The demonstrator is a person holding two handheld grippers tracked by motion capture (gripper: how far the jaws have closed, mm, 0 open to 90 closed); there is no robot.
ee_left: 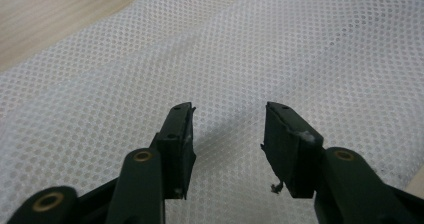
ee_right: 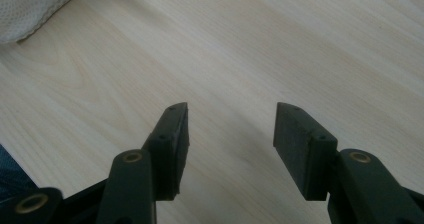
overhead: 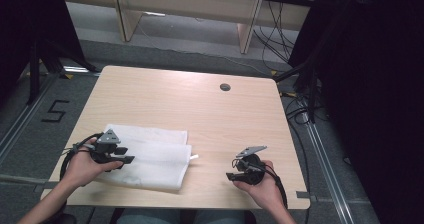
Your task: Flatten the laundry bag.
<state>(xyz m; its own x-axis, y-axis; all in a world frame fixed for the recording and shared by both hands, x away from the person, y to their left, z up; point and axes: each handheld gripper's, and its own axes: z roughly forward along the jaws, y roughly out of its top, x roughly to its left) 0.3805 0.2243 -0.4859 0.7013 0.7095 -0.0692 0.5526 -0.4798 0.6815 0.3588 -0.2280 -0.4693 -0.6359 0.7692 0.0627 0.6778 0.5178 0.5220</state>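
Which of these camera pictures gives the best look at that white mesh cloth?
The high view: it shows the whole white mesh cloth folded on the table. The left gripper view shows its dotted weave close up, without edges. The right gripper view catches just one corner.

Grey floor (overhead: 200, 39), wooden desk legs (overhead: 125, 14) behind.

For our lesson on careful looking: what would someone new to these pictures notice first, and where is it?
First, the white mesh cloth, folded flat on the near left part of the wooden table. Next, the left gripper, held just over the cloth's left end with its jaws open and nothing between them. The right gripper is open too, over bare wood near the table's front right, apart from the cloth.
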